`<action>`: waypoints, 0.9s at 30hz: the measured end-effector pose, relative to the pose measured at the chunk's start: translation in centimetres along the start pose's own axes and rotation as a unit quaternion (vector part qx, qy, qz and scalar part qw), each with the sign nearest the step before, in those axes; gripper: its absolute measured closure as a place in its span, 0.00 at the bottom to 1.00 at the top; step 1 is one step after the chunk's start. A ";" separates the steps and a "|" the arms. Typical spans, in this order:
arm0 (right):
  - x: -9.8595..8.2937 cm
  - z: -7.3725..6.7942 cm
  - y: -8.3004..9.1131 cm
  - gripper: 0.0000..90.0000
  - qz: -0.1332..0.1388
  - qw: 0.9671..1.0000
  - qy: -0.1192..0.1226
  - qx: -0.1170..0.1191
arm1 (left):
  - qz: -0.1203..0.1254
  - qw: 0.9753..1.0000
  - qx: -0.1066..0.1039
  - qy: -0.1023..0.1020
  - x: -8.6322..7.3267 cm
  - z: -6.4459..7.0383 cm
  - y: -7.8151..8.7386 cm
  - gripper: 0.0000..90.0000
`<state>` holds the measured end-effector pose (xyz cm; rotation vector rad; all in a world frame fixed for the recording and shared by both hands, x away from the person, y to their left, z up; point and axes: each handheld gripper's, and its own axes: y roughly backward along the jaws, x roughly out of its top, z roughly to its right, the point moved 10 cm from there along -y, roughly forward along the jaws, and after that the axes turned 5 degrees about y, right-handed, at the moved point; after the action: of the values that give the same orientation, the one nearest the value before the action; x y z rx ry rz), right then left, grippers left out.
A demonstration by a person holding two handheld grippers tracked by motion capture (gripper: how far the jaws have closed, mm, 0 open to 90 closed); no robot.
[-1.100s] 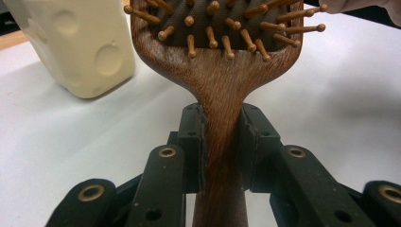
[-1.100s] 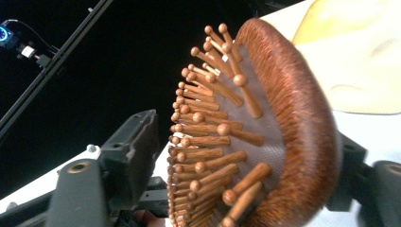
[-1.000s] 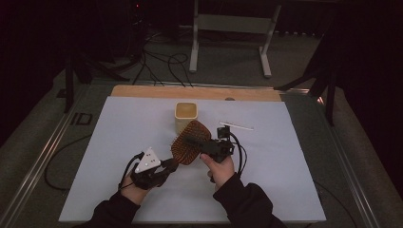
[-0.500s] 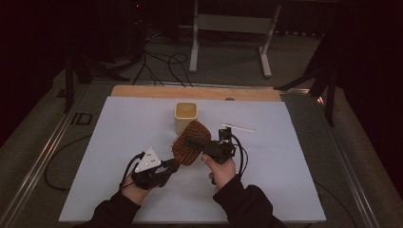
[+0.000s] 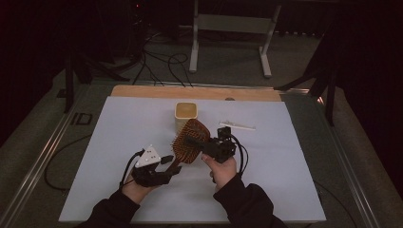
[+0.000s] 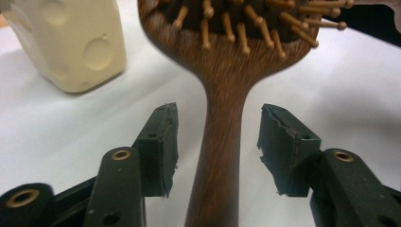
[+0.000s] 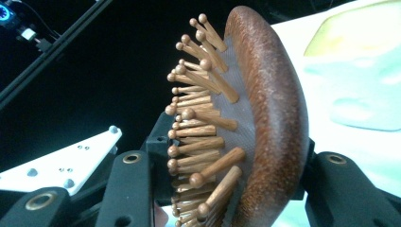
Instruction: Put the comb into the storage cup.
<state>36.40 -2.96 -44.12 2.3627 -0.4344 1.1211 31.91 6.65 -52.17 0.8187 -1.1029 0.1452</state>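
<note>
The right tool (image 5: 190,141) is clamping the hairbrush (image 5: 191,141) by its head, just in front of the cream cup (image 5: 186,113), while the left tool (image 6: 215,142) is gaping around the handle without touching; it should centre on the handle before squeezing

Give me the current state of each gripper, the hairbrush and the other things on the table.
Left gripper: open, jaws either side of the handle, not touching it.
Right gripper: shut on the brush head.
Wooden hairbrush: held off the table, handle toward the left gripper.
Cream container: upright on the white mat, open top.
Thin white stick: lying flat on the mat.
</note>
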 end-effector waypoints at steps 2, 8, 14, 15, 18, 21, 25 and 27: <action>0.3 0.0 0.1 0.58 0.000 1.000 0.010 -0.004 | -0.002 1.000 -0.005 0.005 0.0 0.0 0.1 0.49; 1.3 0.1 0.9 0.58 0.010 1.000 0.023 -0.008 | -0.012 0.999 -0.033 0.010 -0.1 0.3 0.2 0.39; 2.2 0.2 1.5 0.58 0.015 0.999 0.041 -0.015 | -0.023 0.999 -0.028 0.002 -0.4 0.1 0.2 0.29; 2.3 0.2 1.6 0.58 0.016 0.999 0.042 -0.014 | -0.027 0.999 -0.033 -0.001 -0.5 0.2 0.3 0.27; 2.6 0.2 1.7 0.58 0.015 0.998 0.051 -0.017 | -0.042 0.998 -0.040 -0.005 -0.9 0.3 0.3 0.19; 2.9 0.1 1.9 0.58 0.015 0.998 0.054 -0.017 | -0.044 0.998 -0.042 -0.007 -1.1 0.4 0.4 0.16; 3.2 0.0 2.1 0.58 0.016 0.998 0.060 -0.018 | -0.049 0.996 -0.068 -0.012 -1.4 0.7 0.9 0.04; 3.4 0.0 2.2 0.58 0.017 0.998 0.064 -0.018 | -0.046 0.997 -0.064 -0.014 -1.4 0.6 1.1 0.01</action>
<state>37.47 -5.01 -40.81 2.2445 -0.4472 1.2603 30.31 7.43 -52.67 0.7567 -1.0869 -0.0151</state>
